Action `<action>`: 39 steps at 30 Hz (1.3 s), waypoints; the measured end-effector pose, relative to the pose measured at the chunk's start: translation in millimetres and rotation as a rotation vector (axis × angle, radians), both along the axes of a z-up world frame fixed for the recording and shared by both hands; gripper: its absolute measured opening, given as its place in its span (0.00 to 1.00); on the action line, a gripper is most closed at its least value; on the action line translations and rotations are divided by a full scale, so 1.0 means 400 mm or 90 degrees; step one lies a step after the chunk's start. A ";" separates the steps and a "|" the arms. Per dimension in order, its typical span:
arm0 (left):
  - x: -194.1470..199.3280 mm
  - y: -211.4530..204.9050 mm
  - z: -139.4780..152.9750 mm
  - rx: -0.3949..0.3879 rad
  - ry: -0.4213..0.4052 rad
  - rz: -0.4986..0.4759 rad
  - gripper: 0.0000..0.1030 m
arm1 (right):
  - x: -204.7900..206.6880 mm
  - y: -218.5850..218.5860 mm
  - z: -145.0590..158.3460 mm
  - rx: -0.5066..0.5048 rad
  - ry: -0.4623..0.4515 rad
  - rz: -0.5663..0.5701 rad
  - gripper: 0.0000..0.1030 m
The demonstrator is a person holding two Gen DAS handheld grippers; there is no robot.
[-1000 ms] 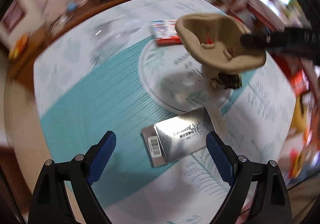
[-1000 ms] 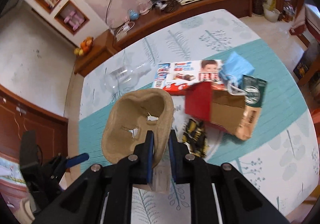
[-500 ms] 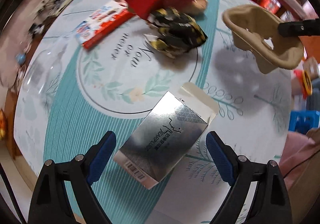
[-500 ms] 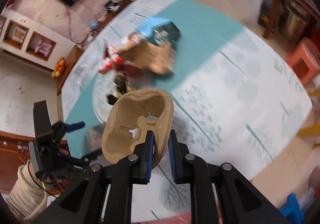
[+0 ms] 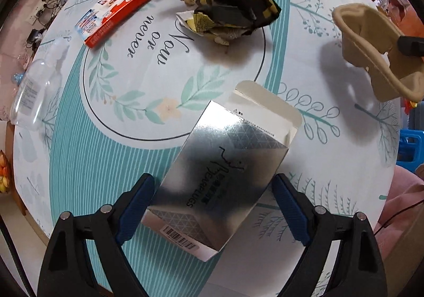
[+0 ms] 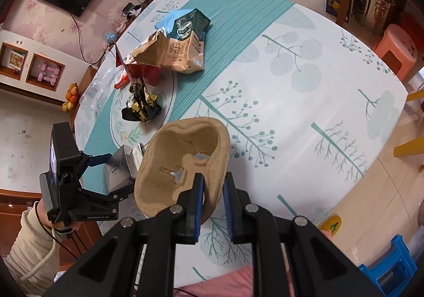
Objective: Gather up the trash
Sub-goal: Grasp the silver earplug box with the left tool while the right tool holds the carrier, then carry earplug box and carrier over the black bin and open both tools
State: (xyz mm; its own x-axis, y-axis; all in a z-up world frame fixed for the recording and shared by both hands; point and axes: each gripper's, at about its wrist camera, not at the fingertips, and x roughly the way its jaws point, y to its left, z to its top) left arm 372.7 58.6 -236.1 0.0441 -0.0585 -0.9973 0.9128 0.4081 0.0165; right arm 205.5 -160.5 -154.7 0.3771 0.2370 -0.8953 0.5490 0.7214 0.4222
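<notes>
Across the patterned tablecloth (image 5: 331,63) most trash remains: wrapper (image 5: 233,10), candy box (image 5: 114,13), bag (image 6: 172,53). Our right gripper (image 6: 213,206) pinches the cardboard tray (image 6: 182,161) aloft; our left gripper (image 5: 212,204) is closing around the silver box (image 5: 225,172), not yet gripping.

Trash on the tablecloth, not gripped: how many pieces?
6, some may hide behind the pile: silver box between the closing left gripper jaws, crumpled black-yellow wrapper, red box, chocolate box, brown bag, clear bottle.
</notes>
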 end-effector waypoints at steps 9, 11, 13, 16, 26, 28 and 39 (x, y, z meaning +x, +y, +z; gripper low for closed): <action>-0.038 0.030 0.037 -0.047 0.007 0.106 0.66 | -0.018 0.004 0.015 -0.003 0.004 0.026 0.14; -0.070 0.032 0.069 -0.075 0.001 0.123 0.66 | -0.025 0.000 0.024 -0.005 0.002 0.033 0.14; -0.108 0.031 0.105 -0.107 -0.005 0.136 0.65 | -0.033 -0.007 0.035 -0.006 -0.004 0.041 0.14; -0.155 0.006 0.154 -0.147 -0.005 0.168 0.65 | -0.048 -0.026 0.059 -0.006 -0.018 0.055 0.14; -0.338 -0.106 0.274 -0.201 -0.032 0.281 0.64 | -0.161 -0.134 0.120 -0.006 -0.071 0.143 0.14; -0.386 -0.132 0.286 -0.204 -0.036 0.312 0.64 | -0.205 -0.173 0.125 0.000 -0.085 0.159 0.14; -0.669 -0.237 0.227 -0.178 -0.018 0.453 0.64 | -0.453 -0.362 0.052 0.042 -0.070 0.187 0.14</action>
